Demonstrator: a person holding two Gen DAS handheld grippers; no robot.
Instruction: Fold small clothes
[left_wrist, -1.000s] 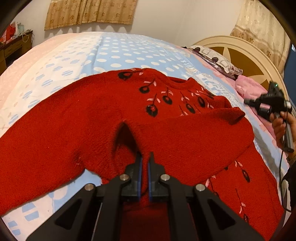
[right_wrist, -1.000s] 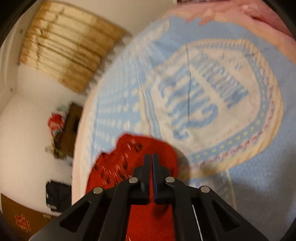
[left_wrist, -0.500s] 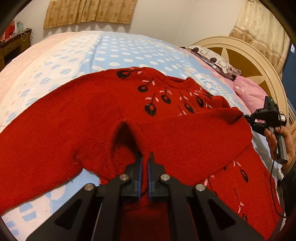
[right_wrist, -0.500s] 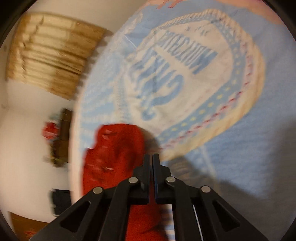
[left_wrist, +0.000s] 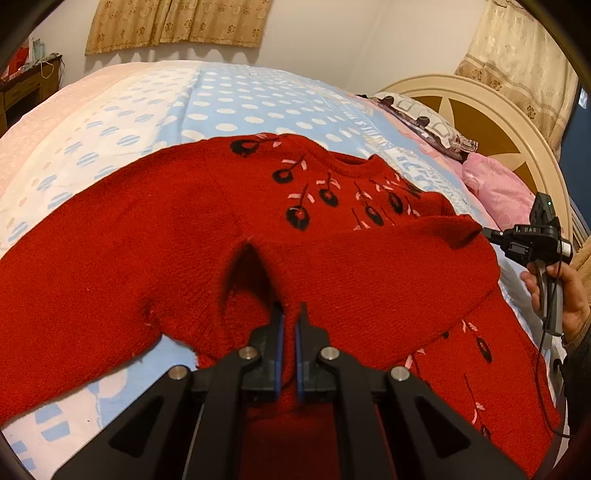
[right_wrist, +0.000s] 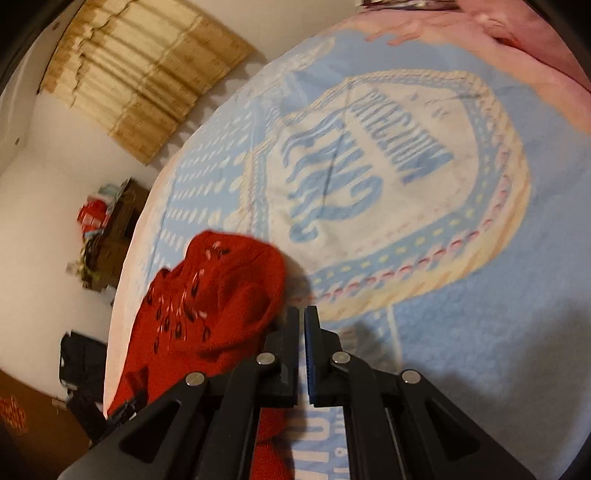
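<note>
The red knitted sweater with black-and-pink flower motifs (left_wrist: 207, 236) lies spread on the blue-and-white patterned bedspread (left_wrist: 229, 99). The left gripper (left_wrist: 289, 314) is clamped on a raised fold of its knit at the folded-over hem. The right gripper (right_wrist: 302, 314) is closed, nipping the sweater's edge, the garment bunched to its left. Only the left view shows the person's hand (left_wrist: 557, 291) and the cream headboard (left_wrist: 491, 110); only the right view shows the bedspread's lettered medallion (right_wrist: 376, 166).

text: "DAS" on my right claw (left_wrist: 532, 240) at 3 o'clock | bedspread (right_wrist: 369, 166) crest lettering at 12 o'clock: upside down, blurred, I can't read it
</note>
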